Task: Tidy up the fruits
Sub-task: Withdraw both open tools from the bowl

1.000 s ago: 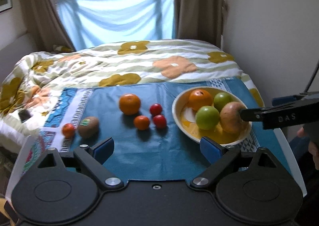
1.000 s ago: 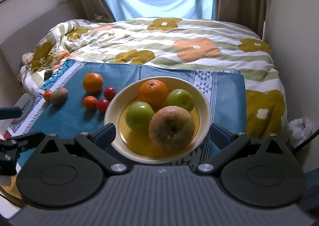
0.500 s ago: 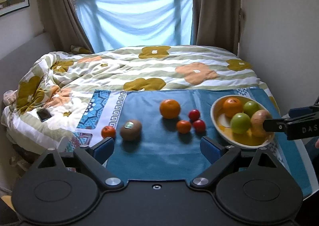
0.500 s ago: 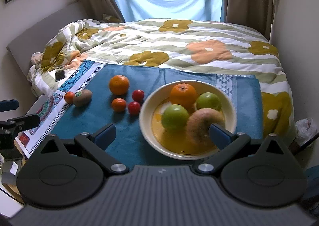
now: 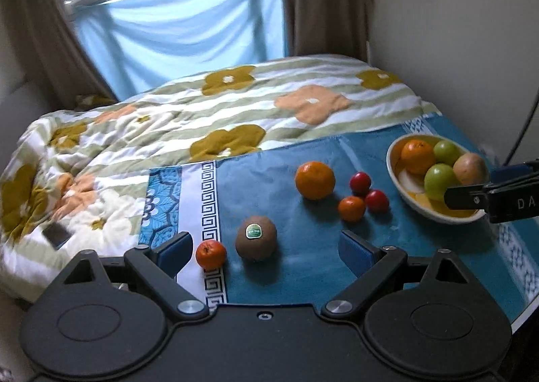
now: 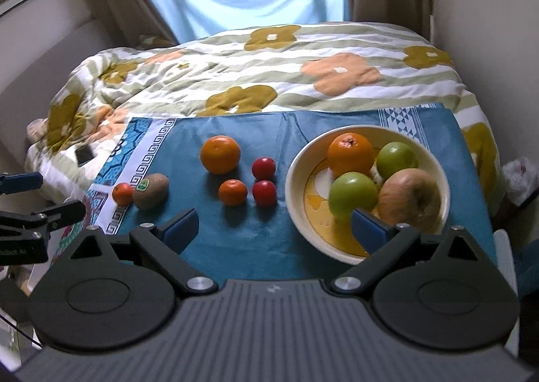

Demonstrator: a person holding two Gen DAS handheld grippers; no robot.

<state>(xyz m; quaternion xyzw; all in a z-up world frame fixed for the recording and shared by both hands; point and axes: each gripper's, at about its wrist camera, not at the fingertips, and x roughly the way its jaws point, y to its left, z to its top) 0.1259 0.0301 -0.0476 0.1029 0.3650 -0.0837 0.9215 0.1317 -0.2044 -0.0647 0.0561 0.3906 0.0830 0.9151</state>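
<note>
A cream bowl (image 6: 444,186) on the blue cloth holds an orange (image 6: 350,154), two green apples (image 6: 352,195) and a brownish apple (image 6: 409,198). Loose on the cloth lie a large orange (image 5: 315,180), a small mandarin (image 5: 352,208), two red plums (image 5: 360,181), a kiwi with a sticker (image 5: 256,242) and a small red-orange fruit (image 5: 210,254). My left gripper (image 5: 266,249) is open and empty, just in front of the kiwi. My right gripper (image 6: 274,227) is open and empty, its right finger in front of the bowl.
The blue cloth (image 6: 269,240) covers the near end of a bed with a flowered duvet (image 6: 269,72). A dark phone (image 6: 84,155) lies on the duvet at left. A wall runs along the right; curtains and a window stand behind.
My left gripper has moved left and forward, so the kiwi and small fruit now sit between its fingers' line. My right gripper has shifted left, away from the bowl's centre.
</note>
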